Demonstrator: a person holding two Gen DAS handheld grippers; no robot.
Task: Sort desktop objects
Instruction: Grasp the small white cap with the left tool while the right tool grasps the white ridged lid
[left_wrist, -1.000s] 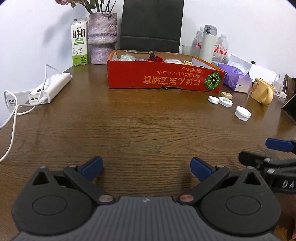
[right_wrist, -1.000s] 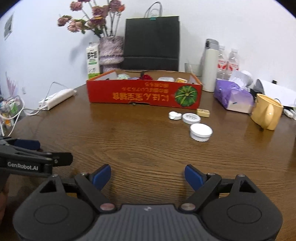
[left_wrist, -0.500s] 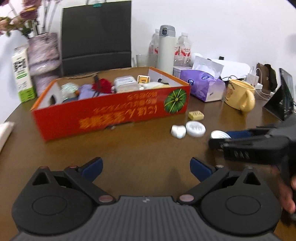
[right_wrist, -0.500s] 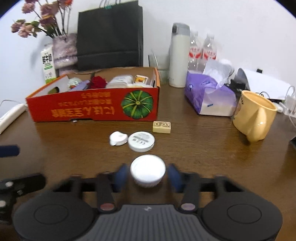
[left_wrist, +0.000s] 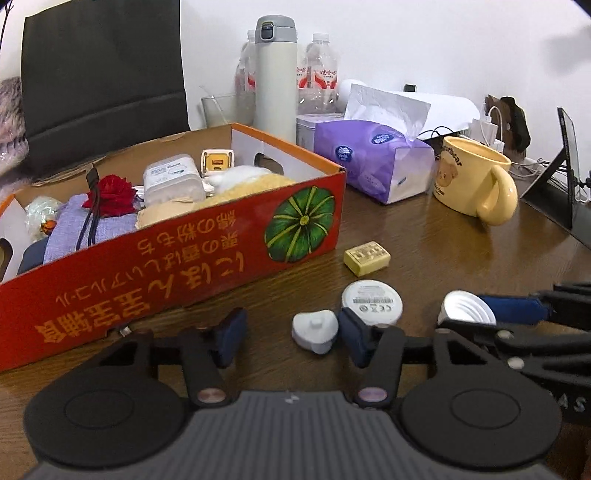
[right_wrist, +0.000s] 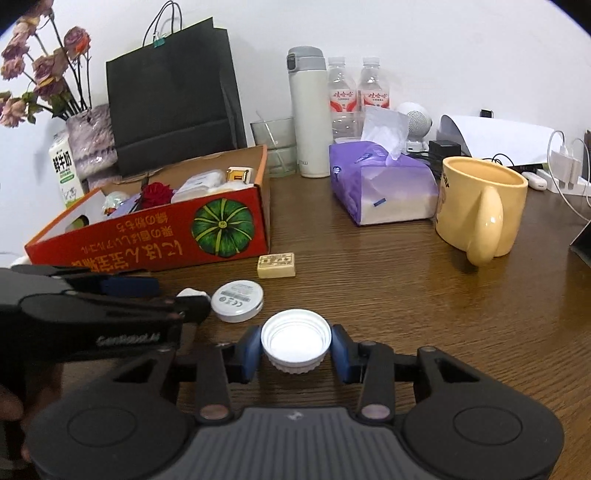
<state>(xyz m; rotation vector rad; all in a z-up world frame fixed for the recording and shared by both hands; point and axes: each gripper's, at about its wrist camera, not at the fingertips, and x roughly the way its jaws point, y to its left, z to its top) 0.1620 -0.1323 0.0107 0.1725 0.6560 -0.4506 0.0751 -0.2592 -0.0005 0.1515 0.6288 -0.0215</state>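
While the right gripper (right_wrist: 295, 350) clamps the ribbed white plastic cap (right_wrist: 295, 341), lift straight; the left gripper (left_wrist: 291, 336), jaws half-closed and just been closing, has the small white teardrop-shaped tag (left_wrist: 314, 330) between them, ungripped.

— Both grippers were back over bare table a second ago, weren't they?

— Yes. Now the right gripper (right_wrist: 296, 349) has clamped the white cap (right_wrist: 295, 345), and the left gripper (left_wrist: 290, 332), jaws just closing, straddles the small white piece (left_wrist: 314, 330), touching only one side.

A brown wooden table (right_wrist: 424, 295) stands against a plain white wall (right_wrist: 443, 44), apparently evenly lit.
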